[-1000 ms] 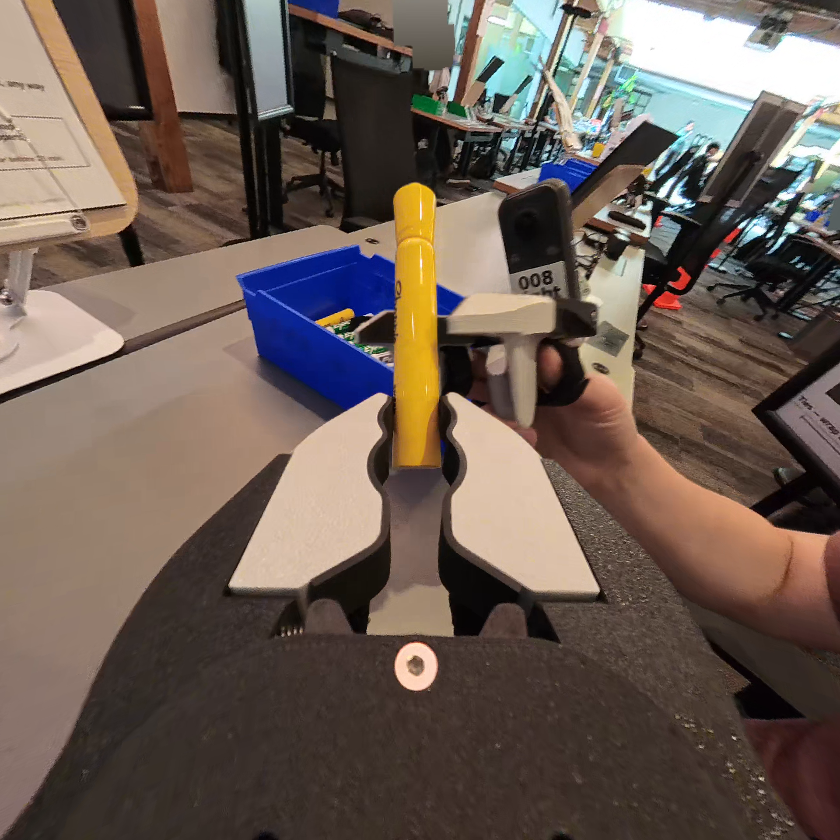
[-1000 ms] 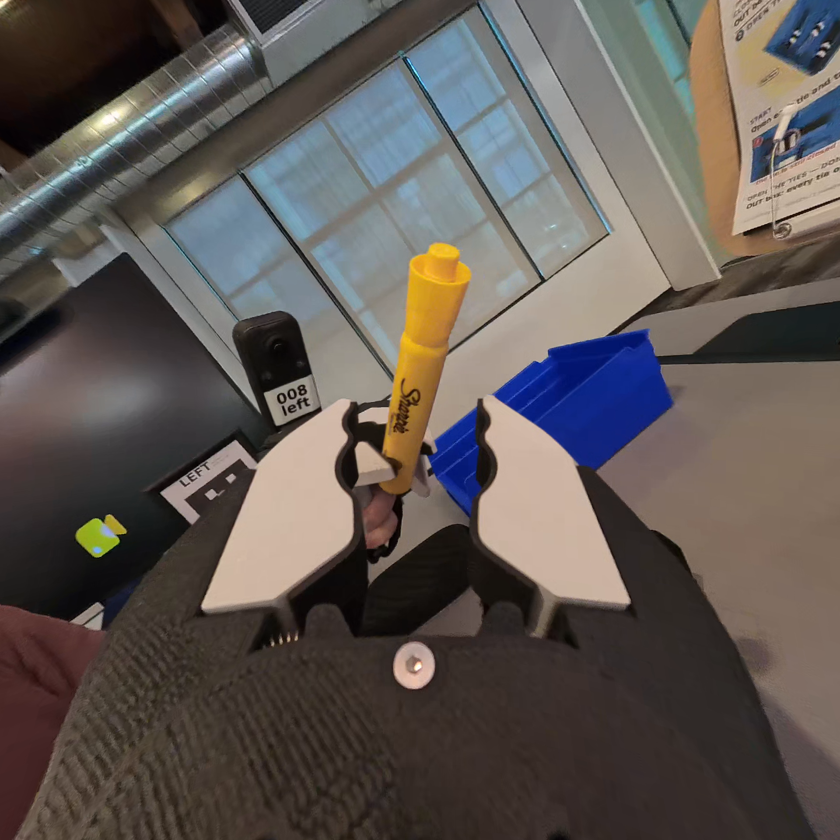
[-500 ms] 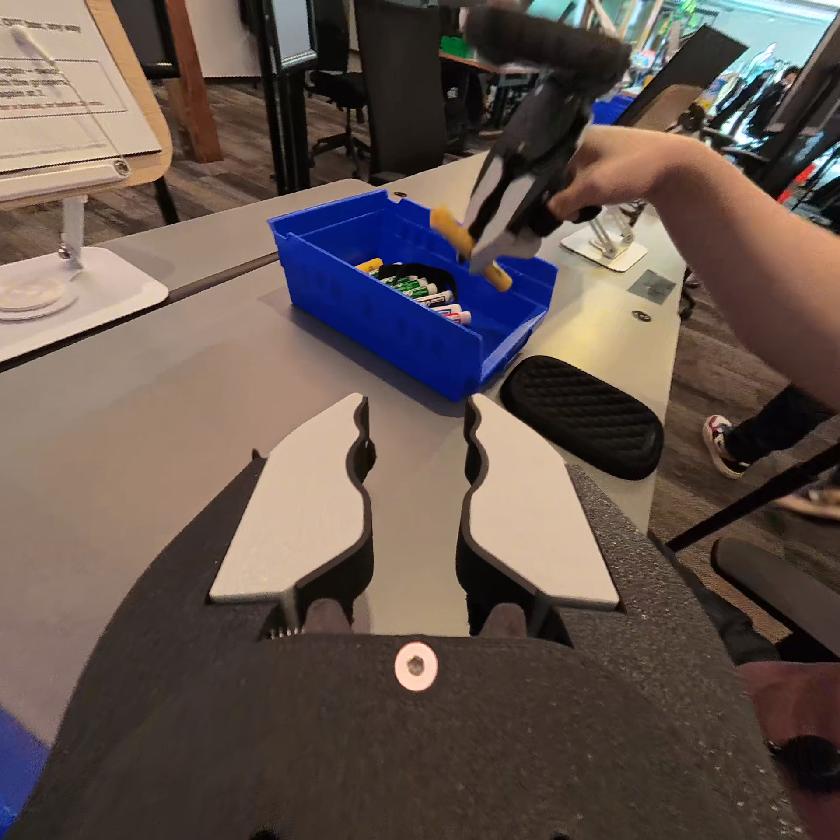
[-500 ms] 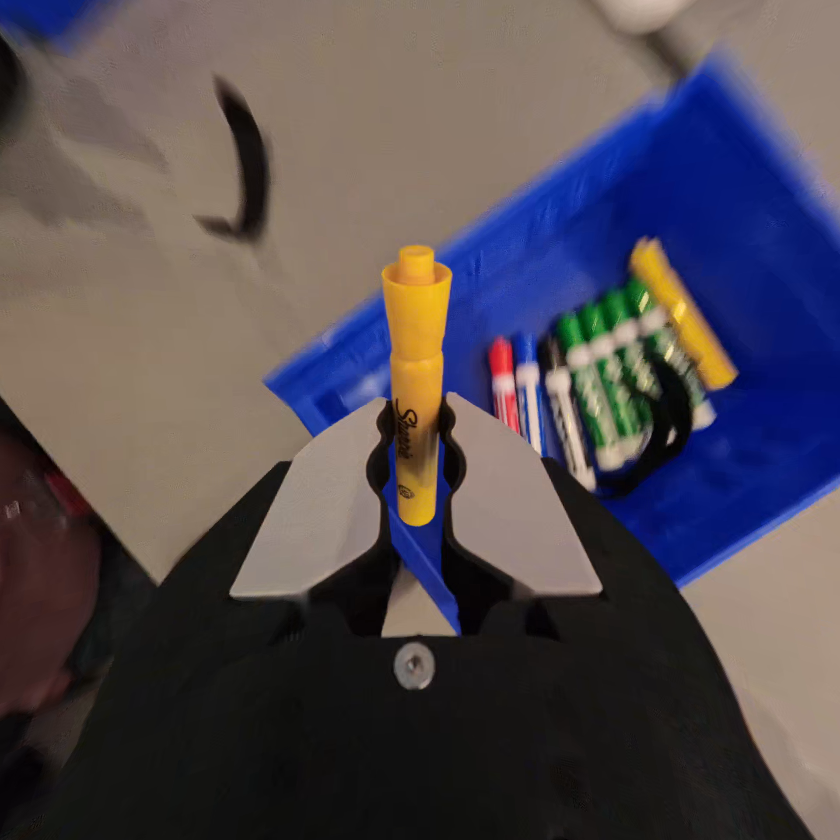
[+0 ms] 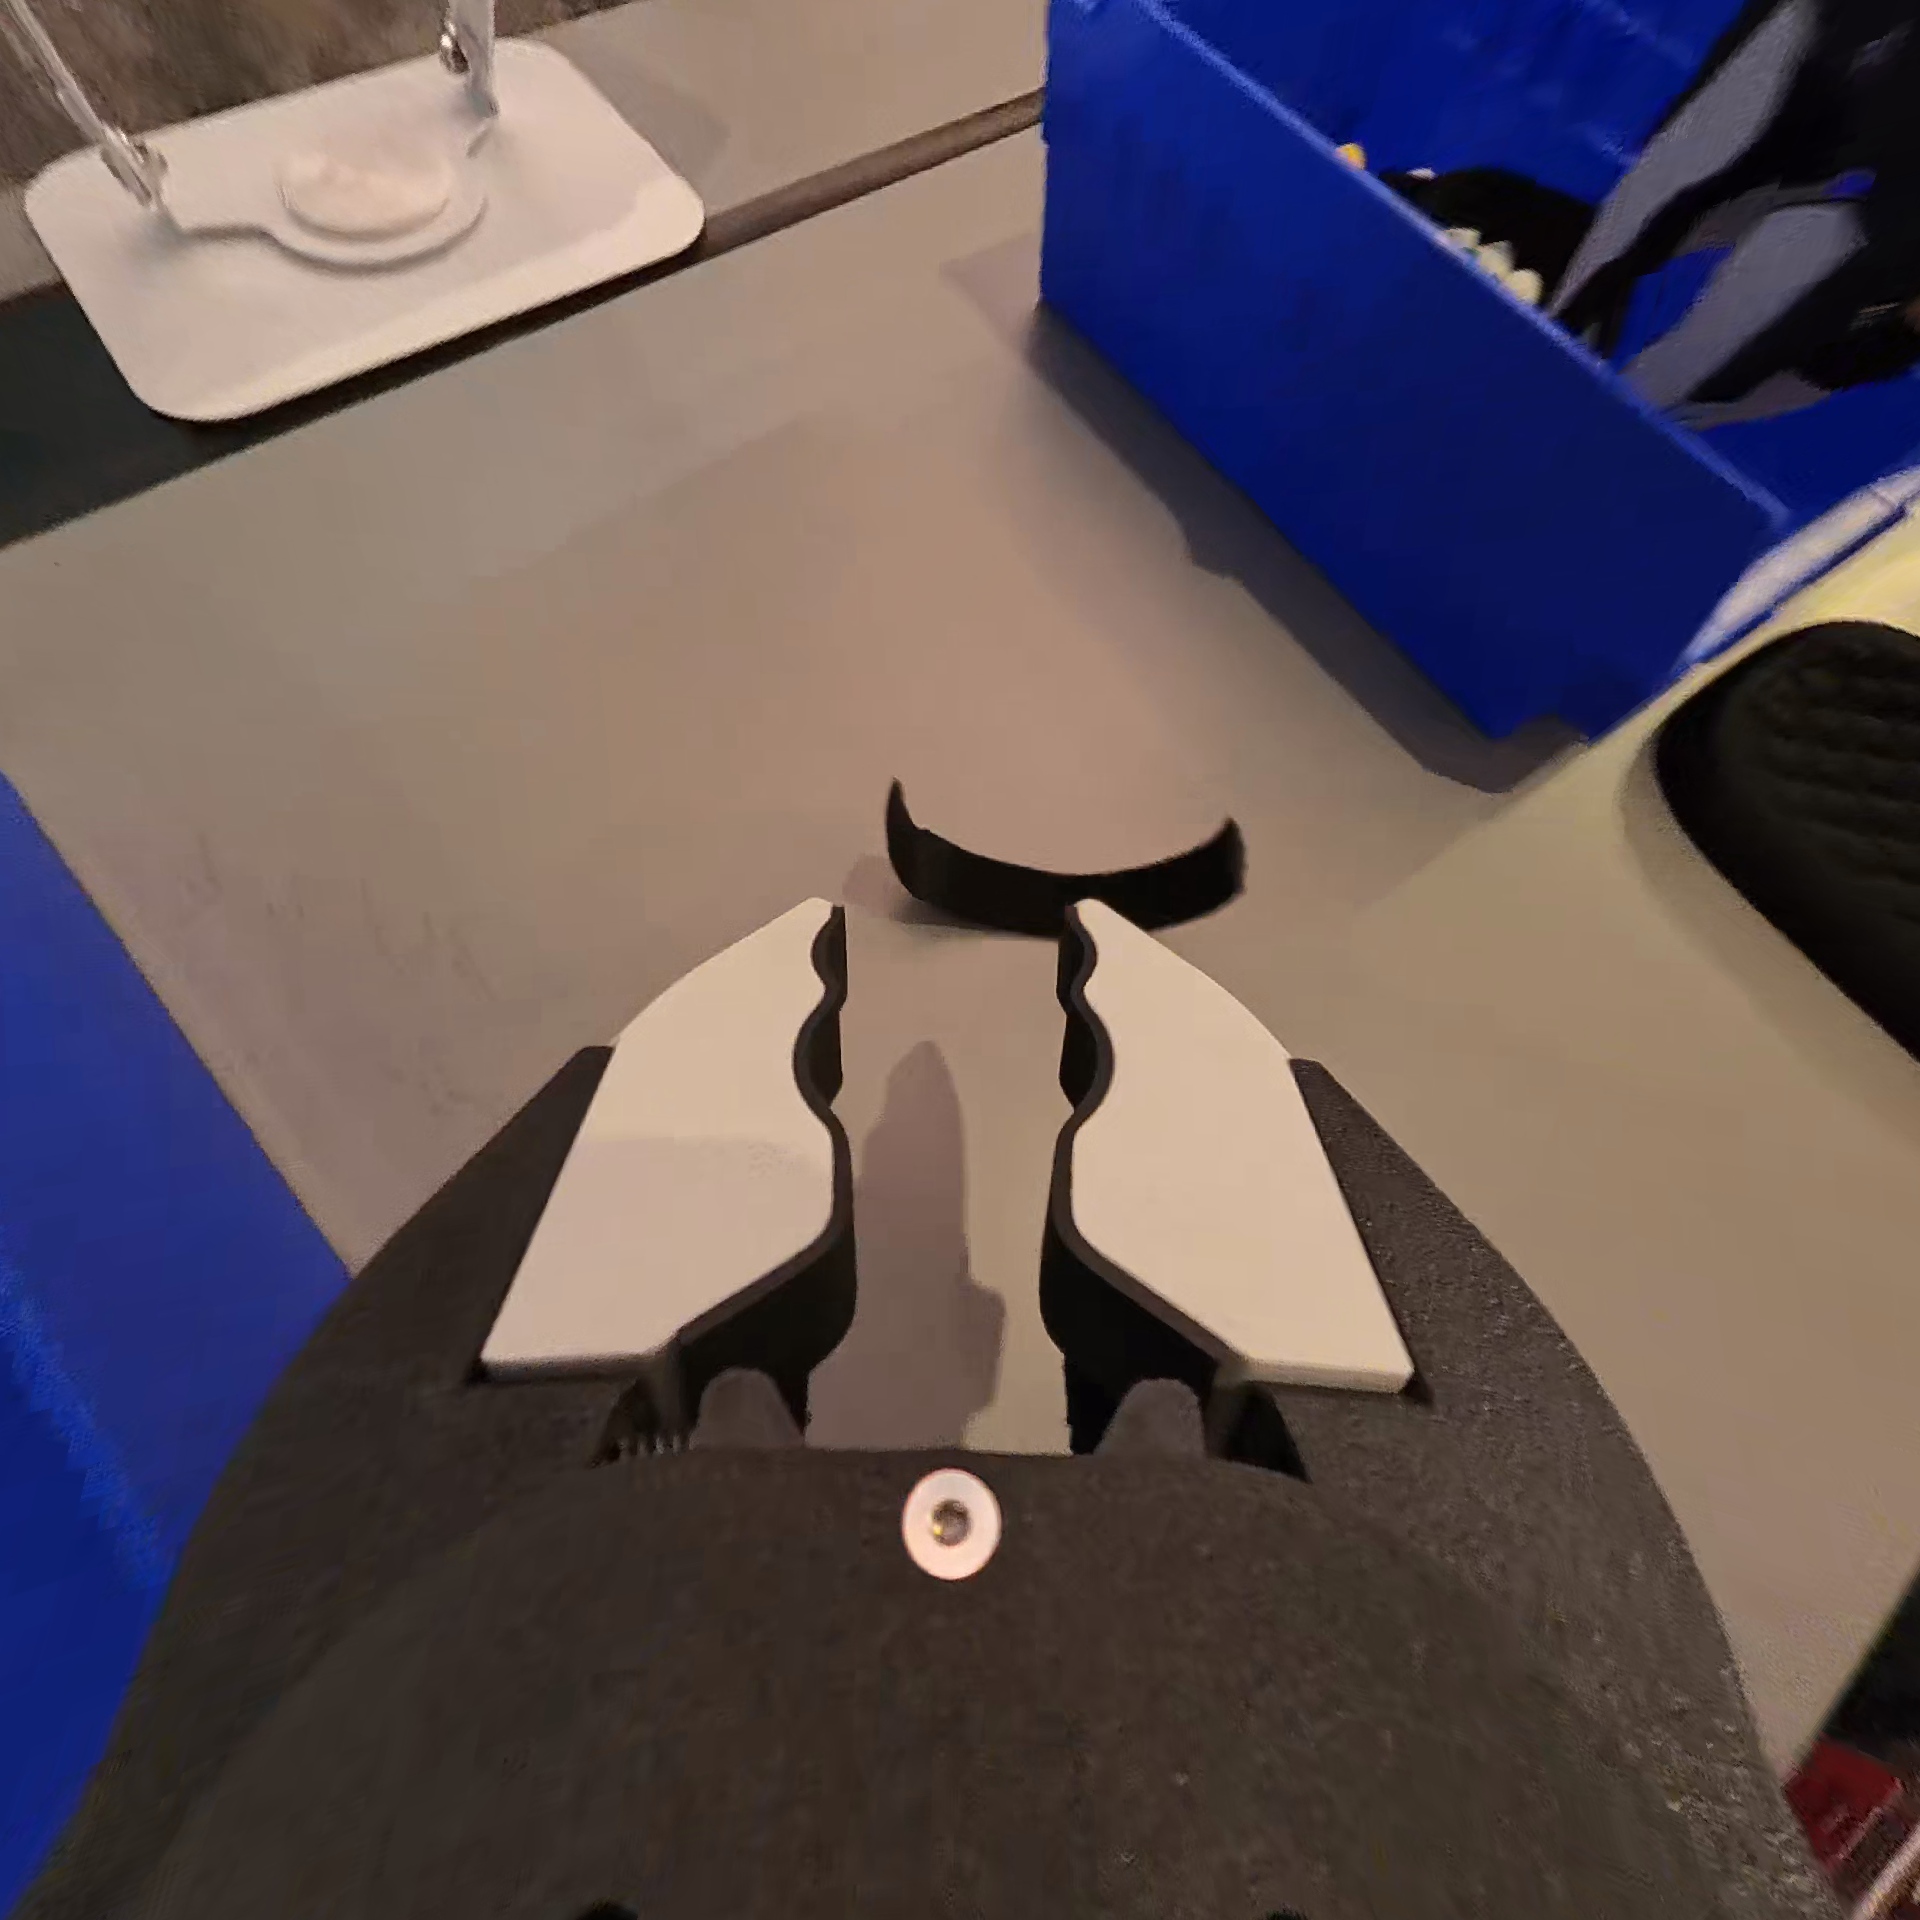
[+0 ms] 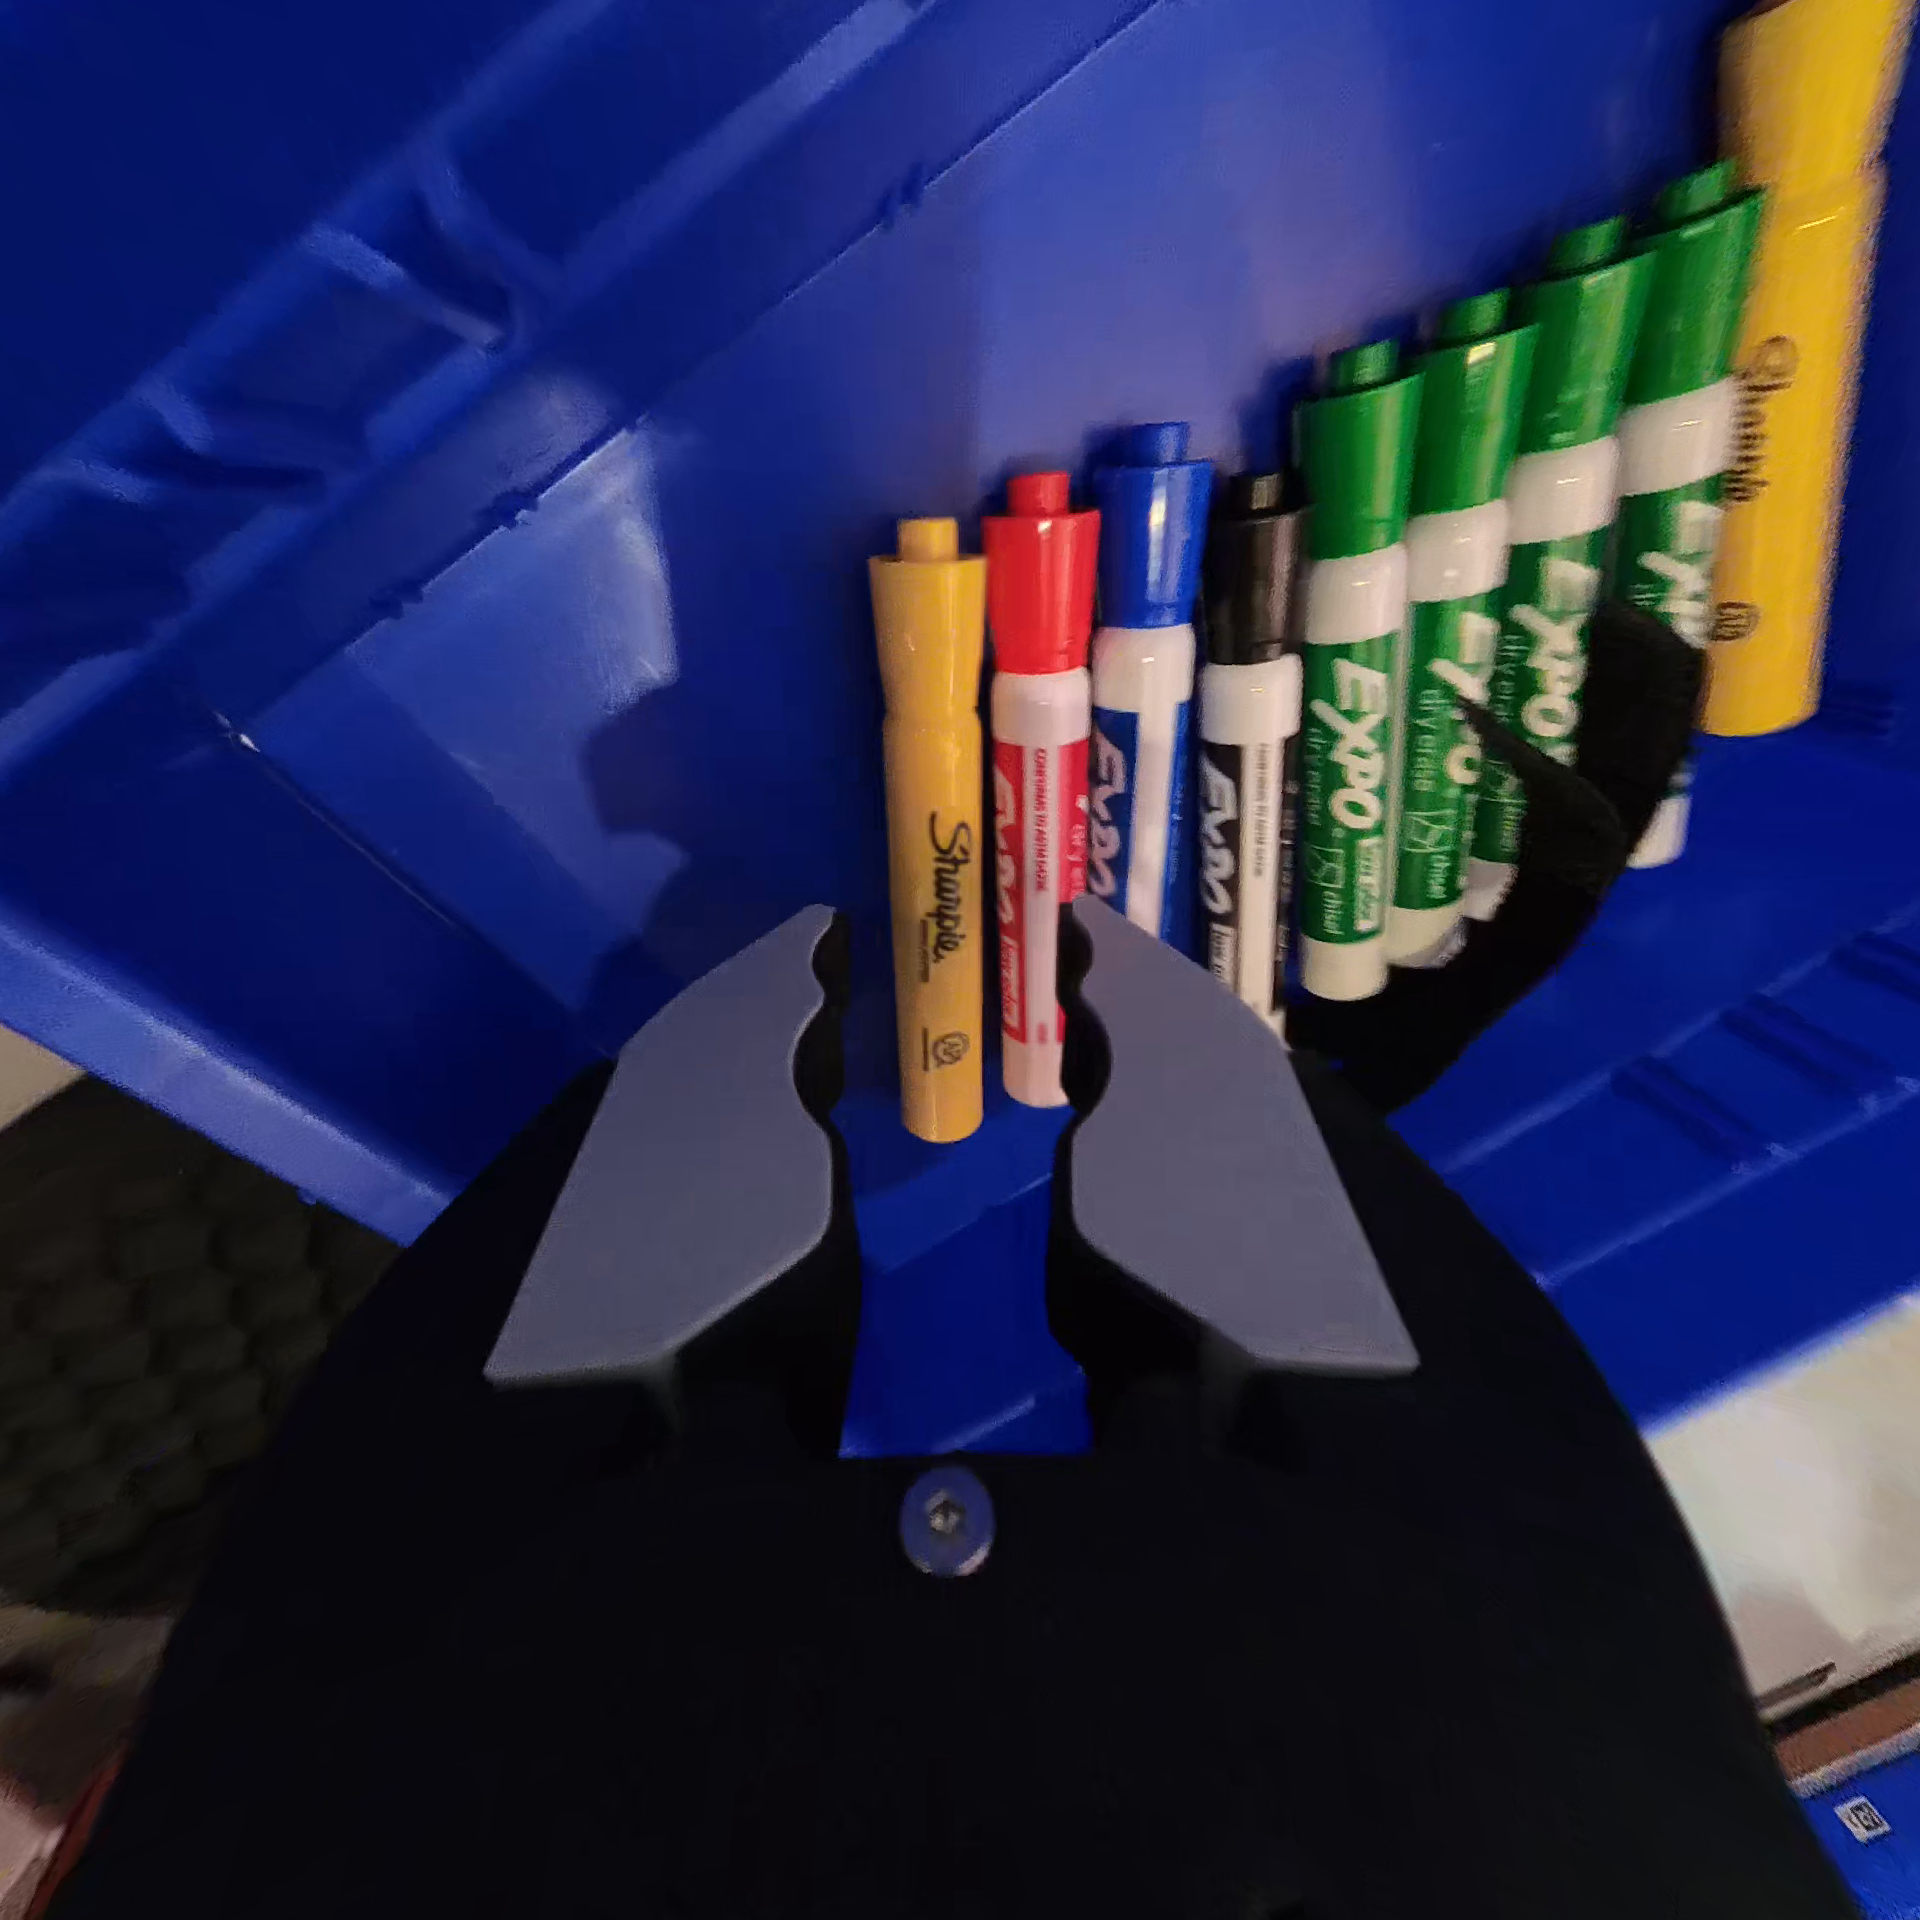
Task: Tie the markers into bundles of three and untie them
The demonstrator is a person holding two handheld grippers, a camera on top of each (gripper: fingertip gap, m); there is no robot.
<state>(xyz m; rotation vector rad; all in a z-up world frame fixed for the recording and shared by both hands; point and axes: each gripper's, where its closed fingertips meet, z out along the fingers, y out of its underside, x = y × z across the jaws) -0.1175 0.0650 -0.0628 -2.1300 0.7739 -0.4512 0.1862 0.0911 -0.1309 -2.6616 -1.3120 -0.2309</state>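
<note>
**Both grippers empty, markers lined up in the bin**

The left gripper (image 5: 951, 914) hangs over the grey table (image 5: 520, 644) with its jaws apart and nothing between them. Just past its fingertips a curved black strap (image 5: 1060, 868) lies on the table, clear of both fingers. The blue bin (image 5: 1351, 416) stands farther off to the right, and a white stand base (image 5: 364, 218) sits at the far left. A black textured pad (image 5: 1818, 810) lies at the right edge, near the bin's corner.

The right gripper (image 6: 956, 925) is inside the bin (image 6: 416, 520), jaws spread and holding nothing. A yellow marker (image 6: 930, 831) lies on the bin floor in the gap ahead of the fingers, touching neither as far as can be seen. Beside it in a row lie a red marker (image 6: 1039, 748), a blue marker (image 6: 1143, 665), a black marker (image 6: 1247, 727), four green markers (image 6: 1475, 582) and a second yellow marker (image 6: 1787, 416) at the far end. Another black strap (image 6: 1558, 831) curls over the green ones
</note>
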